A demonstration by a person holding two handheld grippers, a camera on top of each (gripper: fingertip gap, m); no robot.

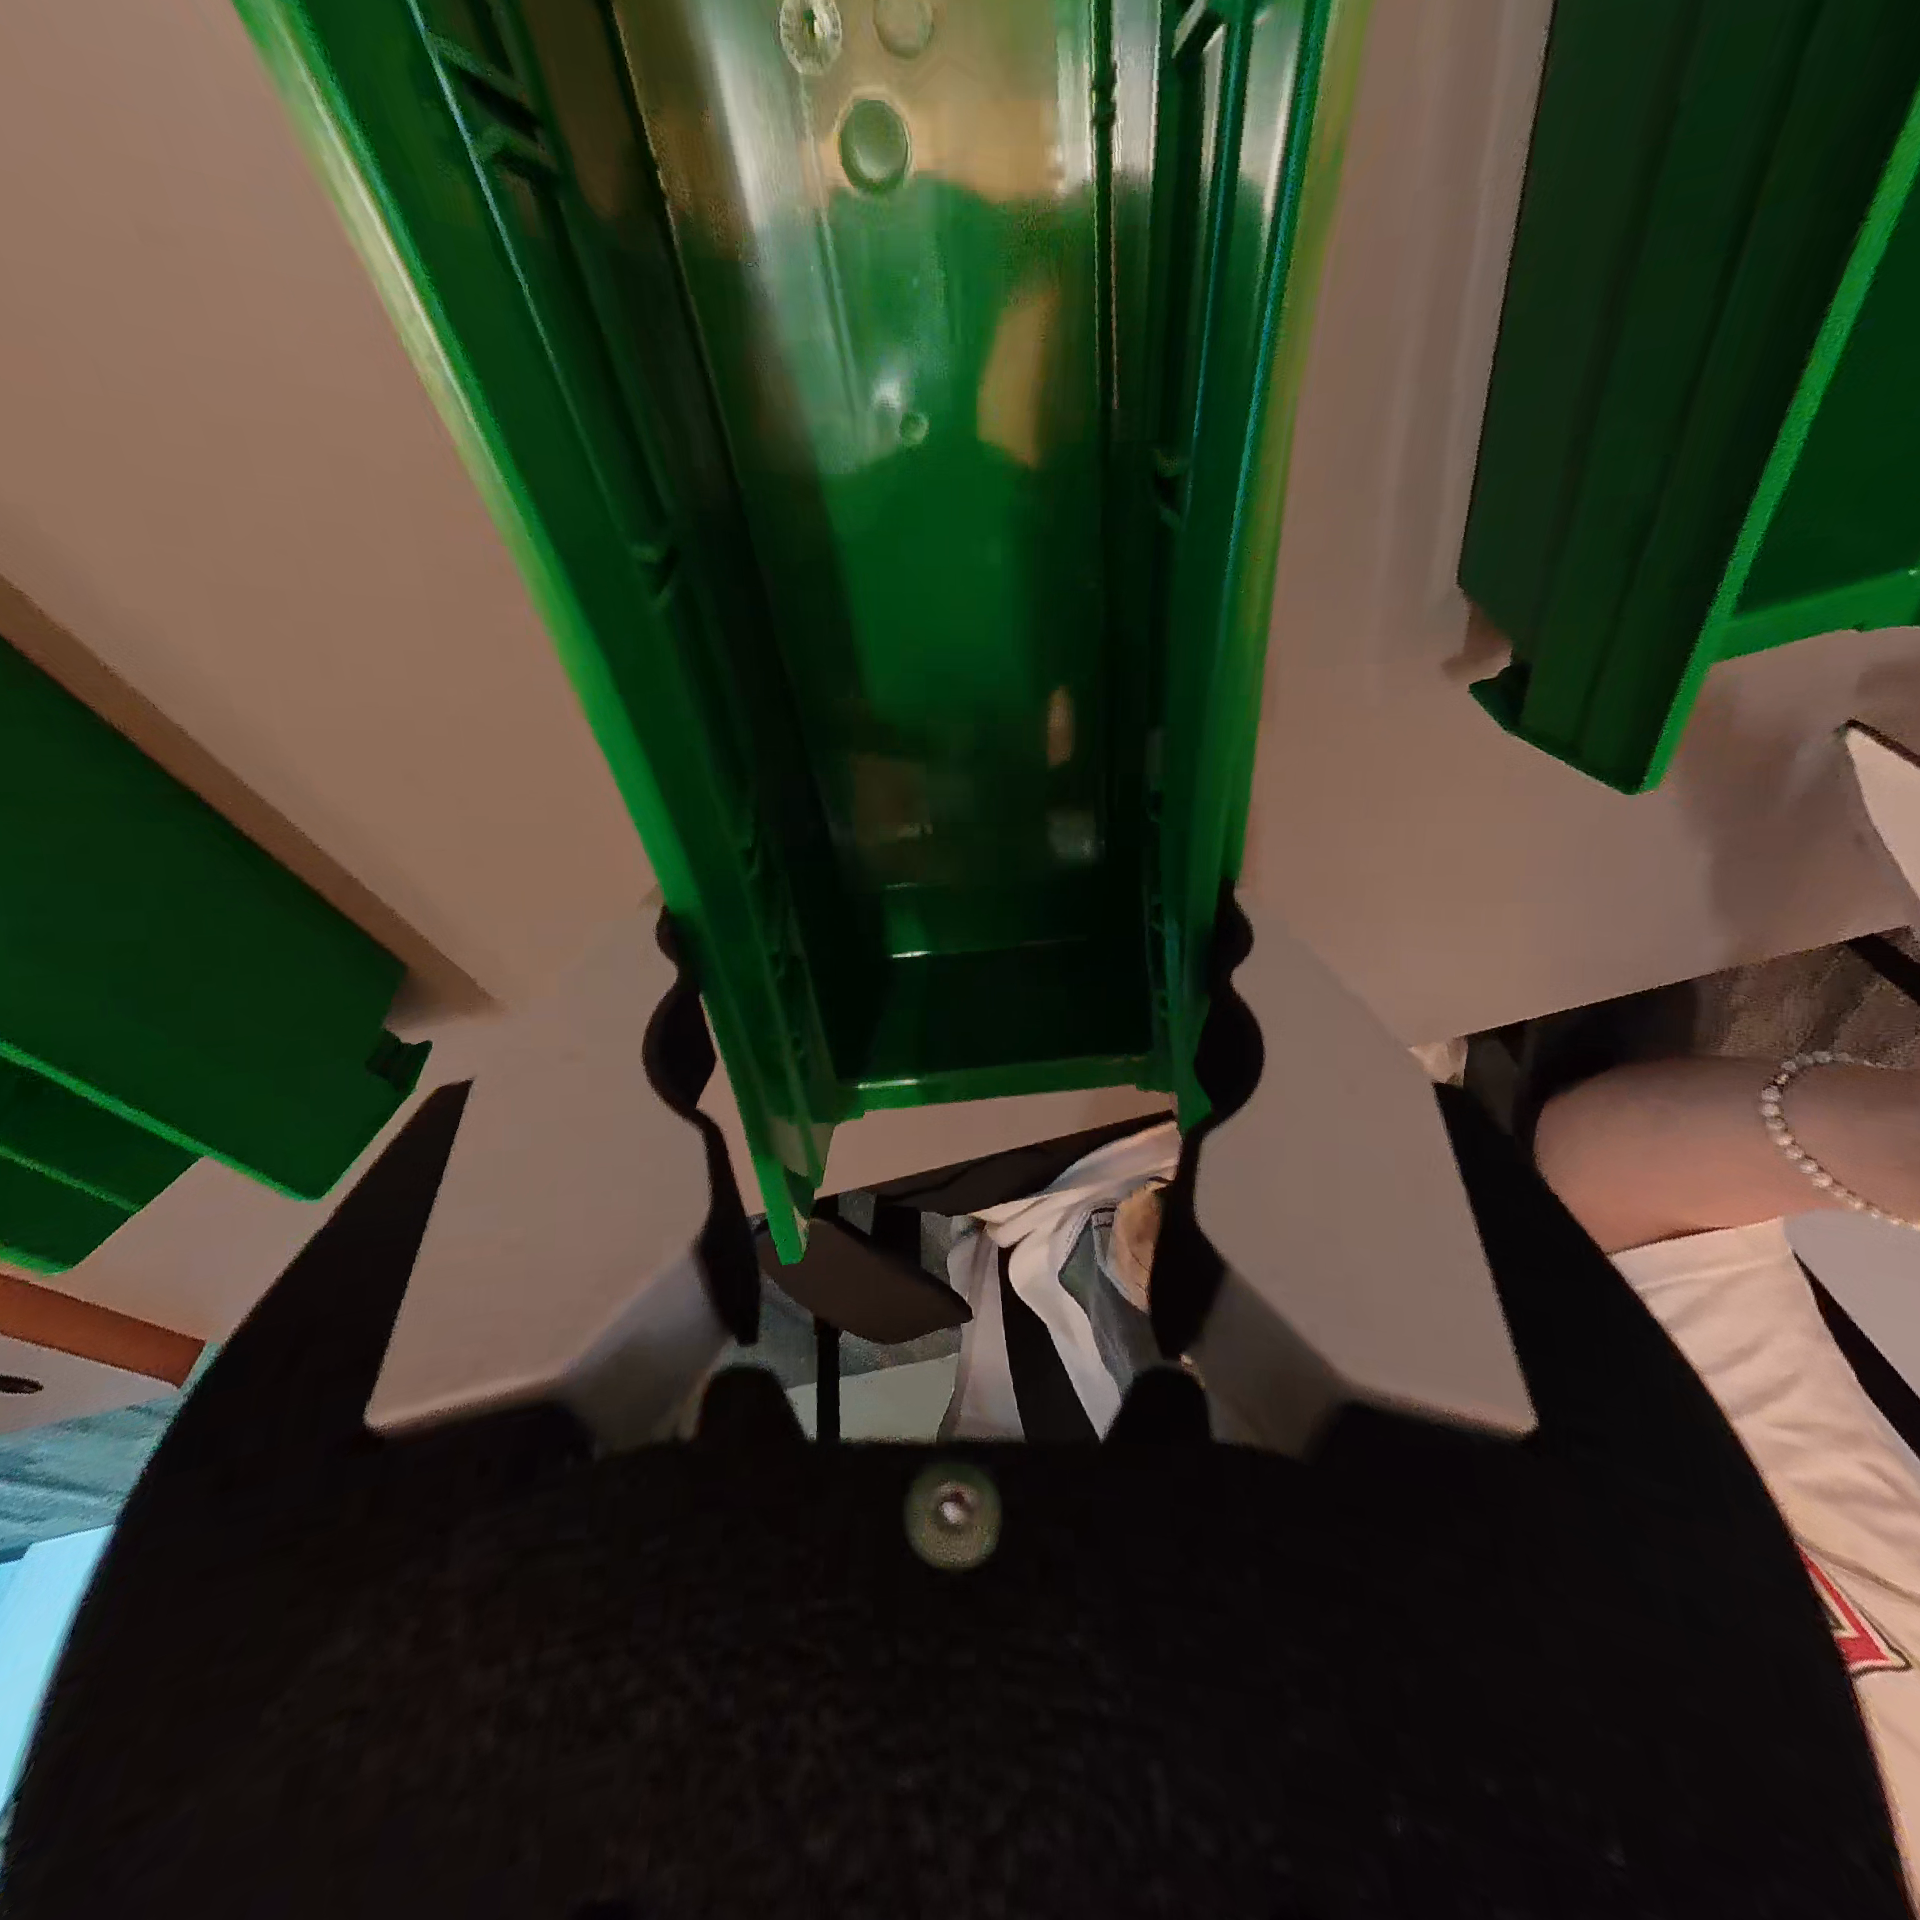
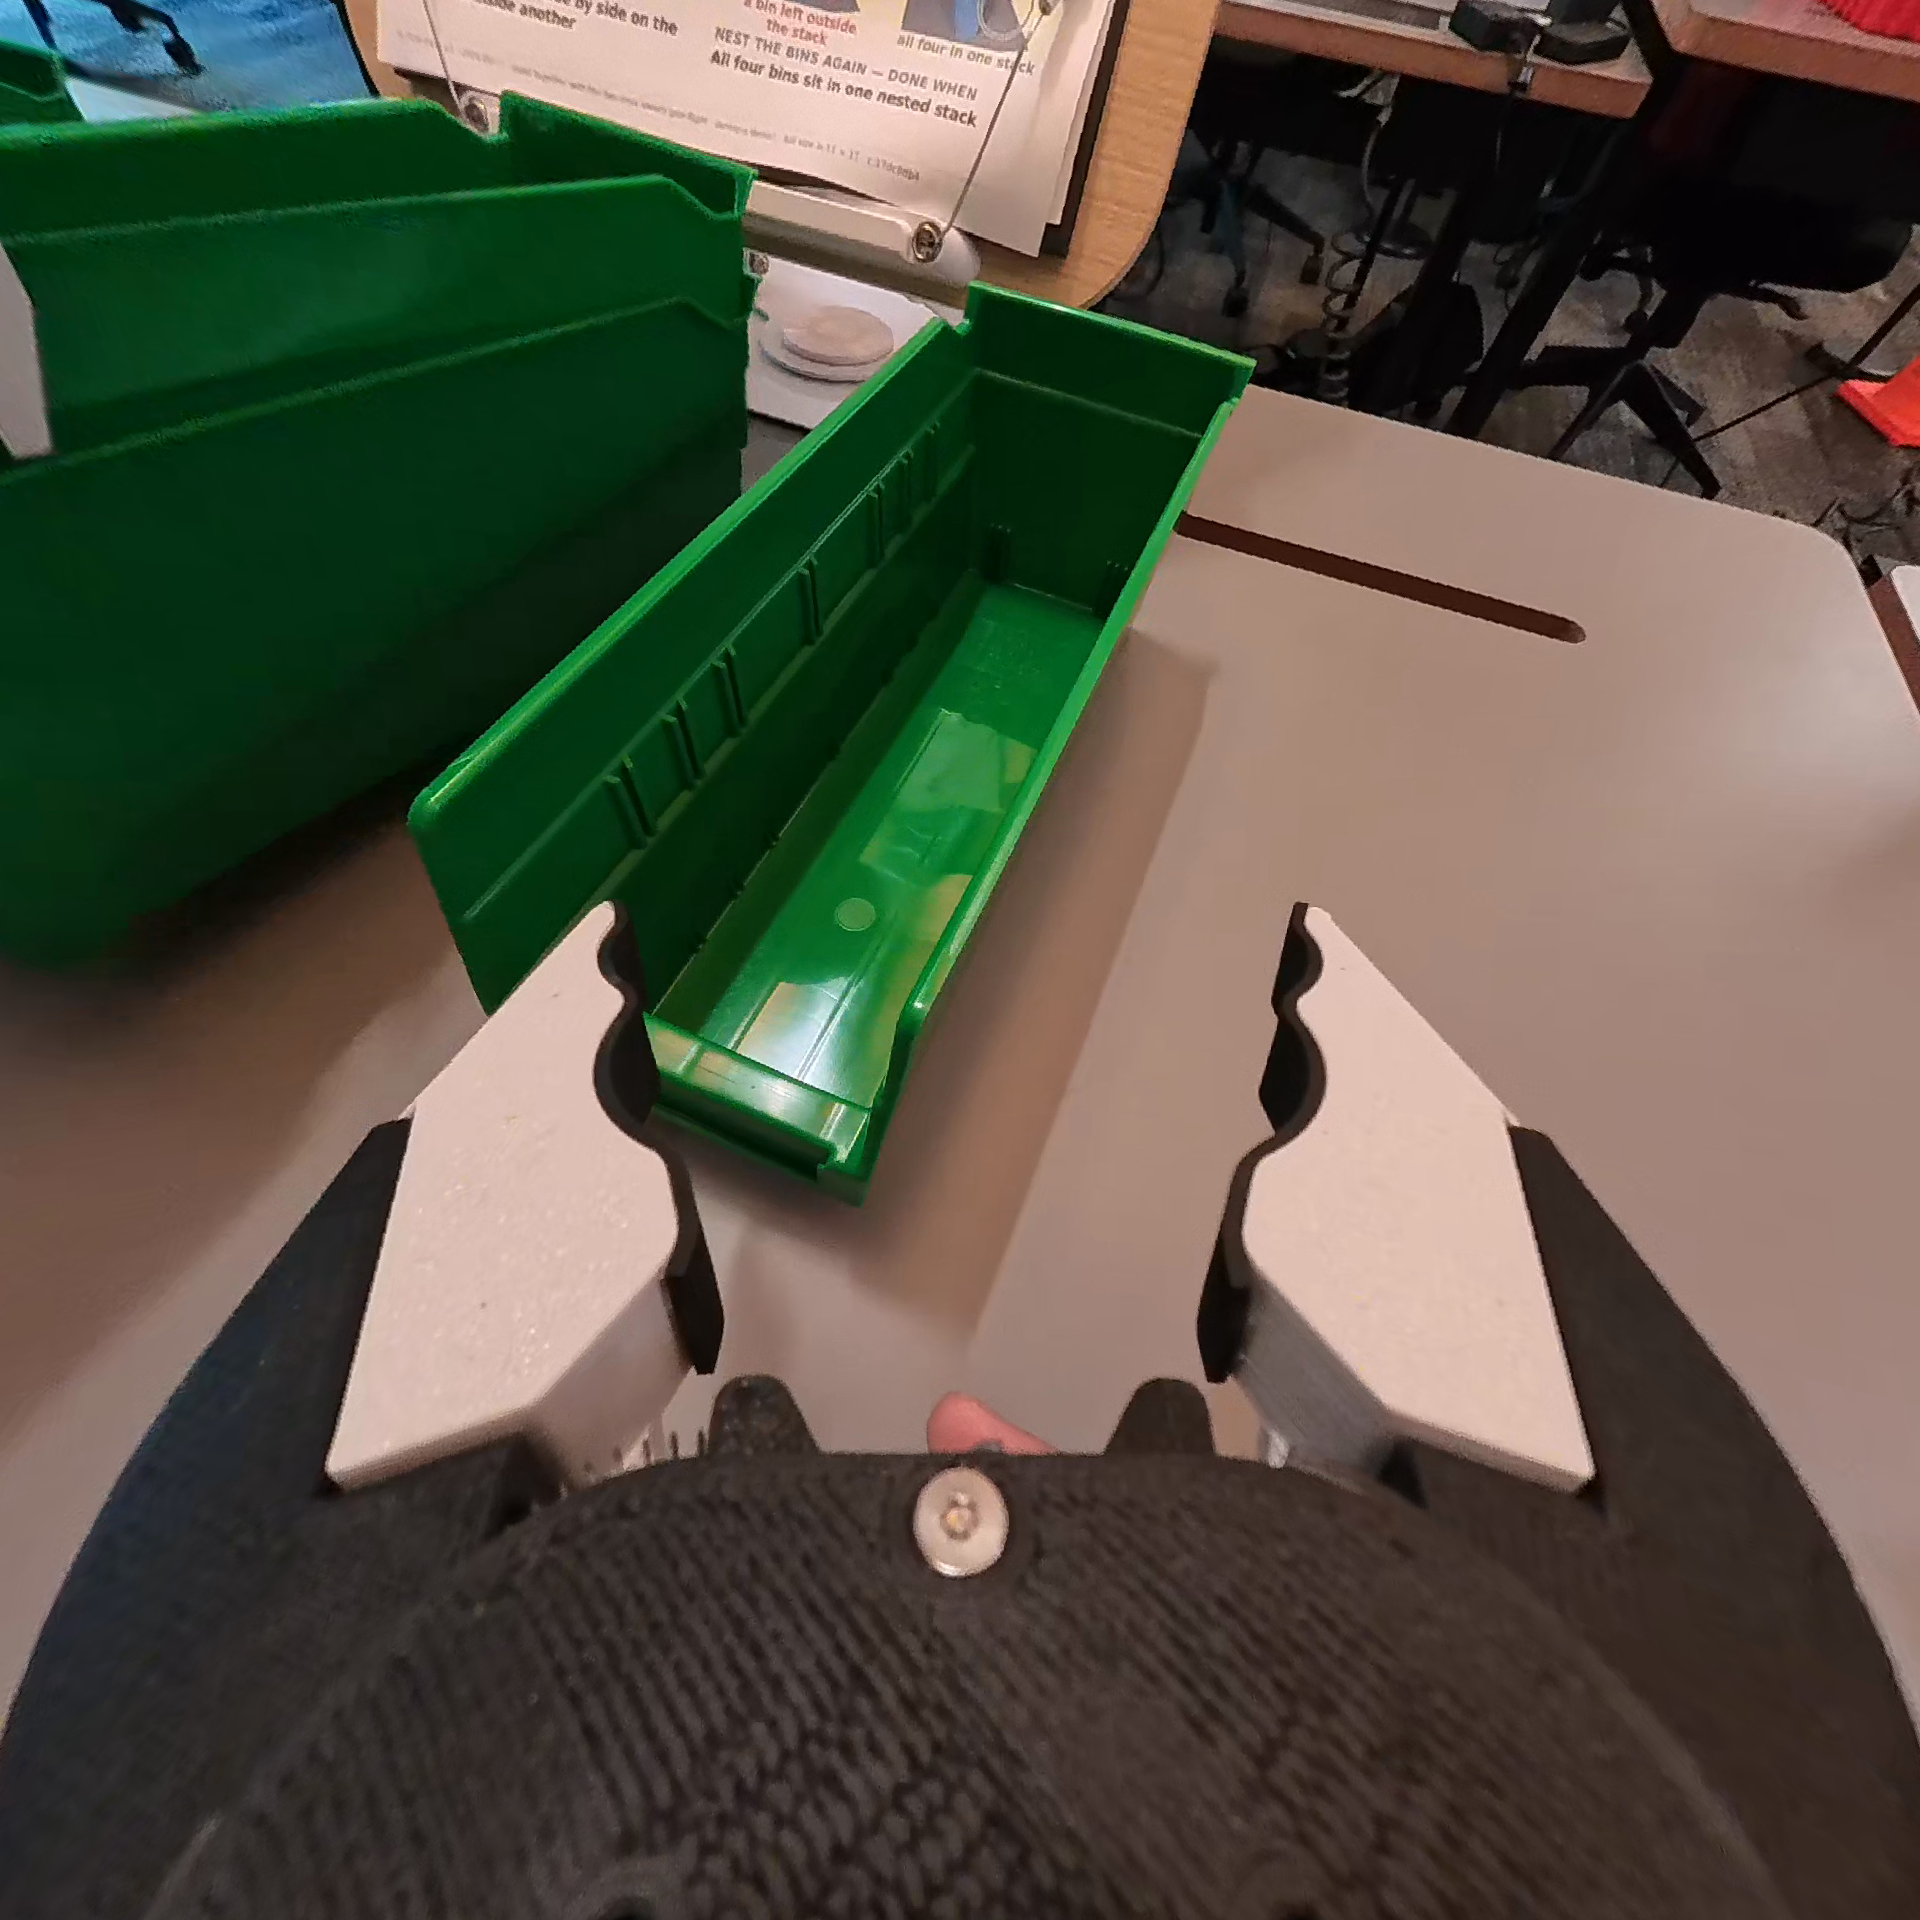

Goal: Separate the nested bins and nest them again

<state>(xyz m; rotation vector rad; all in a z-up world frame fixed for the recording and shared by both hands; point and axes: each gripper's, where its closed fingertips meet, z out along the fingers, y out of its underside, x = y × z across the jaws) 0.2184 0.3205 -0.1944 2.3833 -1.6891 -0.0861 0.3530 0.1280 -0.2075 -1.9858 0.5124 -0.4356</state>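
My left gripper (image 1: pixel 951 925) is shut across the narrow end of a long green bin (image 1: pixel 935 582), with one pad on each outer side wall. The bin runs away from the camera, its open inside in view. In the right wrist view this bin is part of a group of green bins (image 2: pixel 312 520) at the left with several rims showing. A white finger of the left gripper shows at that view's left edge (image 2: pixel 21 343). A single green bin (image 2: pixel 883 779) stands open side up on the grey table (image 2: pixel 1455 831). My right gripper (image 2: pixel 956 914) is open and empty, just in front of its near end.
In the left wrist view, more green bins lie at the left (image 1: pixel 156 987) and upper right (image 1: pixel 1714 364). A person's forearm with a bead bracelet (image 1: pixel 1714 1132) is at the right. A clipboard with a printed sheet (image 2: pixel 831 83) stands behind the table. A slot (image 2: pixel 1392 582) cuts the tabletop.
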